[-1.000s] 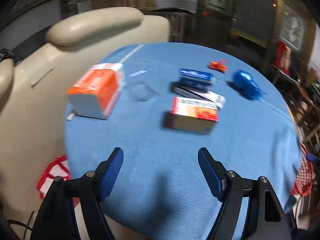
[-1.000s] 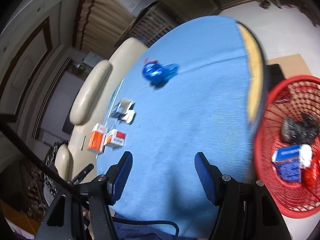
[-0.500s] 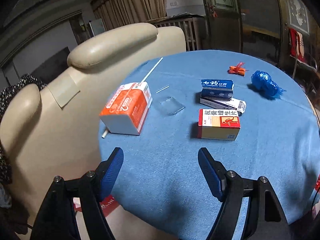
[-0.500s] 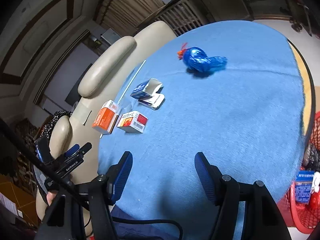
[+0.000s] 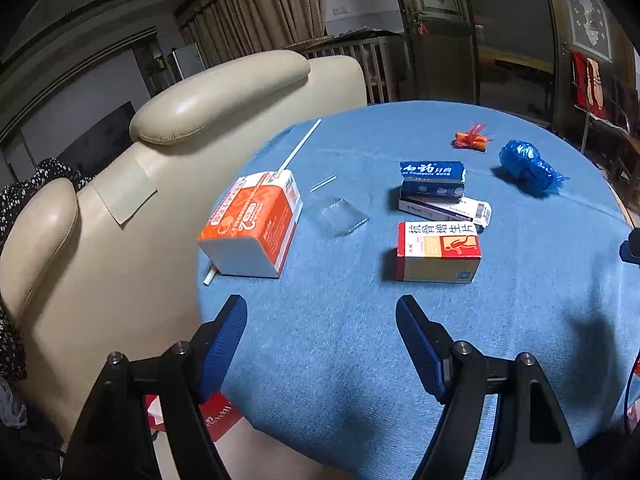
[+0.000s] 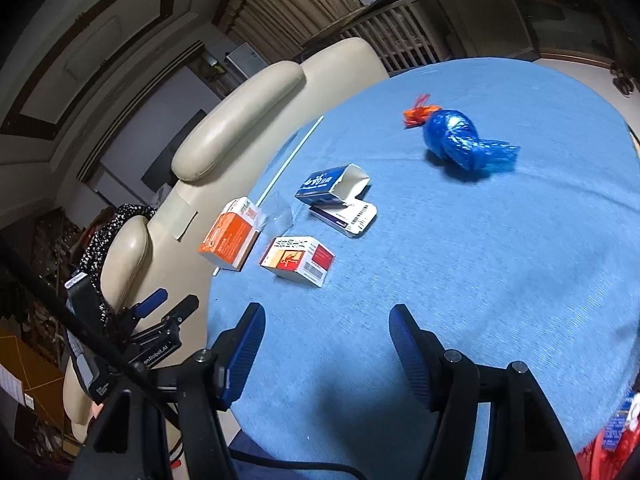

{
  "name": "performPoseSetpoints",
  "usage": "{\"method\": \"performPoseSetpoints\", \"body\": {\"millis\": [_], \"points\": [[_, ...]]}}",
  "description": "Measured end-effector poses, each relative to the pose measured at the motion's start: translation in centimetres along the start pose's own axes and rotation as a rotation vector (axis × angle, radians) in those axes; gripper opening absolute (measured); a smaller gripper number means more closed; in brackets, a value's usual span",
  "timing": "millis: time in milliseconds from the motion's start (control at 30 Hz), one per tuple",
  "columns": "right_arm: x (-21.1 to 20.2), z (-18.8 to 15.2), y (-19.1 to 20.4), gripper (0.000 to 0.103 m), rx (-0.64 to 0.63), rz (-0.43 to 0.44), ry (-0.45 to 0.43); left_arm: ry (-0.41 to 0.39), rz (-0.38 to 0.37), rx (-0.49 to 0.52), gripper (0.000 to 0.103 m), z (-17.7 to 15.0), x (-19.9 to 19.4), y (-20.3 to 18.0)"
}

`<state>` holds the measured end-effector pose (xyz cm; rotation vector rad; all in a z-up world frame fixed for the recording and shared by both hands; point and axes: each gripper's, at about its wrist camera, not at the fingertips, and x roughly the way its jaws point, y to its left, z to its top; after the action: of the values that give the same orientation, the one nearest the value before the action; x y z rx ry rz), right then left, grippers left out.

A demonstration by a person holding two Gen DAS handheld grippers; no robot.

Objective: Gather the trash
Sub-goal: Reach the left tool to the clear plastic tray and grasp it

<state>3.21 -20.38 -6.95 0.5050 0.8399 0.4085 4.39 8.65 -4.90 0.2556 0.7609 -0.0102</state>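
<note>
Swinging away from the red basket, the right gripper (image 6: 326,330) now faces the boxes on the blue table (image 6: 500,280). Both it and the left gripper (image 5: 322,322) gape wide, holding nothing, over bare cloth short of the red-and-white box (image 5: 438,250).

Dim room, sharp frames, fisheye-bent dark corners.

From my right camera the orange wrapper (image 6: 418,114) is half hidden behind the blue bag (image 6: 456,140). The long straw (image 5: 256,220) disappears under the orange carton (image 5: 254,224). The red basket (image 6: 608,446) is cut off at the corner, its contents too blurred to read.
</note>
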Motion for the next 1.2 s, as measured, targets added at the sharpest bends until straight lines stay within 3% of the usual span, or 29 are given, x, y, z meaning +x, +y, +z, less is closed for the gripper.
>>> {"method": "performPoseSetpoints", "body": {"millis": [433, 567, 700, 833, 933, 1033, 1200], "points": [[2.2, -1.2, -1.3, 0.069, 0.059, 0.004, 0.031, 0.073, -0.052, -0.021, 0.077, -0.5, 3.0, 0.8], [1.8, -1.9, -2.4, 0.069, 0.098, 0.003, 0.03, 0.048, -0.141, 0.045, 0.077, 1.4, 4.0, 0.2], [0.9, -2.4, -3.6, 0.069, 0.134, -0.003, 0.016, 0.014, -0.297, 0.154, 0.078, 3.9, 5.1, -1.3], [-0.3, -2.7, -4.5, 0.069, 0.16, -0.011, -0.006, 0.072, -0.446, 0.204, 0.078, 7.0, 7.4, -3.0], [-1.0, -2.8, -4.9, 0.069, 0.173, -0.015, -0.016, 0.145, -0.528, 0.156, 0.078, 9.0, 9.8, -3.6], [-1.6, -3.0, -5.1, 0.069, 0.18, -0.014, -0.027, 0.213, -0.55, 0.09, 0.078, 9.9, 12.2, -3.9], [-2.3, -3.2, -5.3, 0.069, 0.18, -0.014, -0.038, 0.251, -0.596, 0.025, 0.078, 8.6, 12.9, -4.4]]}}
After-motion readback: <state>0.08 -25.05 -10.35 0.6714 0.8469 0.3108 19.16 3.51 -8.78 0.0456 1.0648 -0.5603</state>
